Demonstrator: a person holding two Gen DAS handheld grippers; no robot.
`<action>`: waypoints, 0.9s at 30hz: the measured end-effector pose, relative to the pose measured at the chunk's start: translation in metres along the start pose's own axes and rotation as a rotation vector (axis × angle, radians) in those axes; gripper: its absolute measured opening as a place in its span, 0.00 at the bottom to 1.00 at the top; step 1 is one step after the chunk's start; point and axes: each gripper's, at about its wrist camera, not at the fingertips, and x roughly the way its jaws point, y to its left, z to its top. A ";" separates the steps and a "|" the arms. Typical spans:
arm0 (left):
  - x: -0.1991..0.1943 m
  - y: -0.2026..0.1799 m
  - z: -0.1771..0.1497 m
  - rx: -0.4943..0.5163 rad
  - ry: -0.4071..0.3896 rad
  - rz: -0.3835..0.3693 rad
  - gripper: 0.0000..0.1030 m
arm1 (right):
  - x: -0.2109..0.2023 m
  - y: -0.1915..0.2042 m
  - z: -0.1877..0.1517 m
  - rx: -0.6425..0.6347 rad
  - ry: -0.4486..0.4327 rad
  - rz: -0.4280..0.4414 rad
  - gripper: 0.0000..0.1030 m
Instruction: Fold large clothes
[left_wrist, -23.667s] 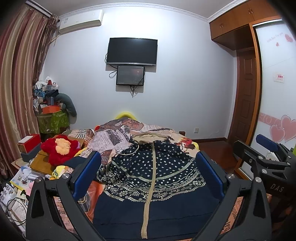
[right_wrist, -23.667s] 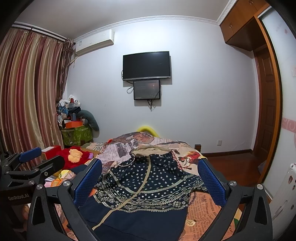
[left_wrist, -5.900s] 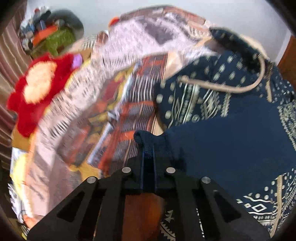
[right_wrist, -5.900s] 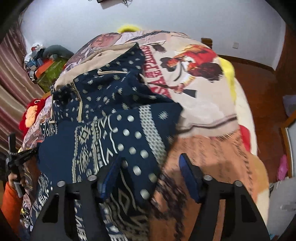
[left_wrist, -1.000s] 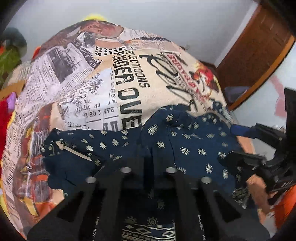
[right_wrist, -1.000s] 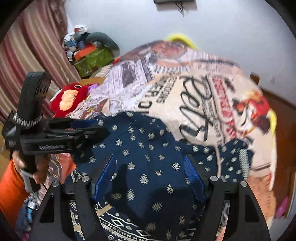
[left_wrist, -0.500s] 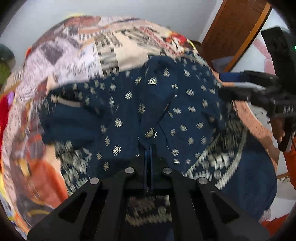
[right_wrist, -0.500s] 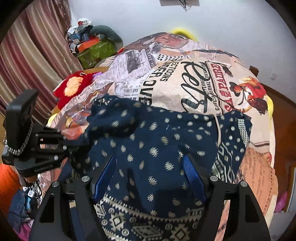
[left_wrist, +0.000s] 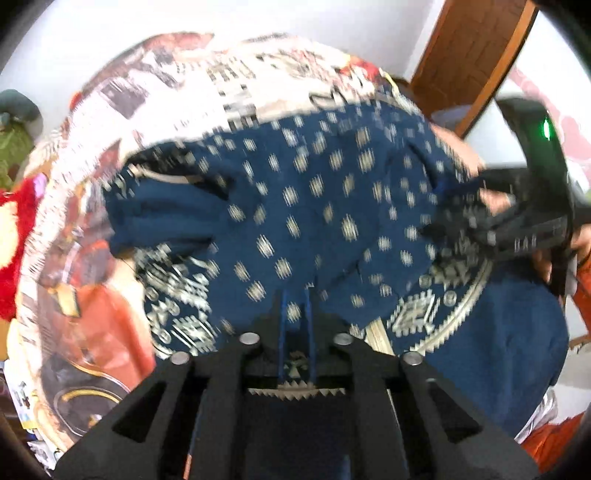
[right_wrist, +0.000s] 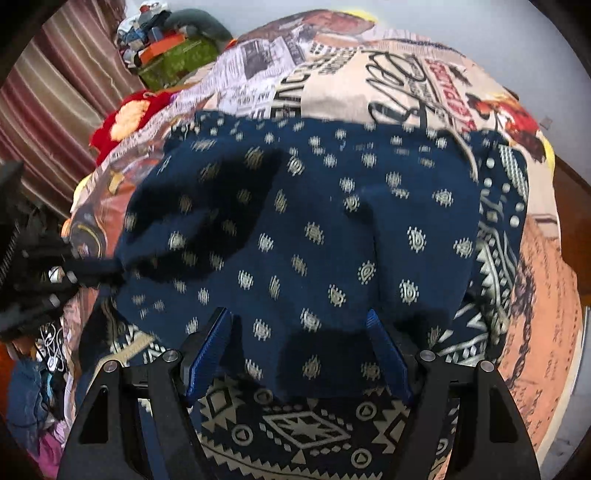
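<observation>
Bed (right_wrist: 535, 258) w/ newspaper-print cover; navy patterned garment (right_wrist: 314, 229) spread across it, red plush toy (right_wrist: 122, 122) at its left edge

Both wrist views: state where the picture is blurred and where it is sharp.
Left wrist view: the navy garment and bedspread are smeared by motion, the left gripper crisp. Right wrist view: mostly sharp, blurred only along the garment's left side, with dark shadows there.
</observation>
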 end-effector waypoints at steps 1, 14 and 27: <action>-0.001 0.002 0.005 -0.008 -0.012 0.011 0.24 | -0.002 0.000 -0.002 -0.005 0.001 0.000 0.72; 0.068 -0.013 0.086 -0.092 -0.029 -0.071 0.54 | -0.069 0.001 0.025 -0.005 -0.167 0.021 0.72; 0.088 -0.037 0.037 0.112 0.043 0.069 0.57 | -0.003 -0.014 -0.005 -0.031 -0.015 -0.084 0.72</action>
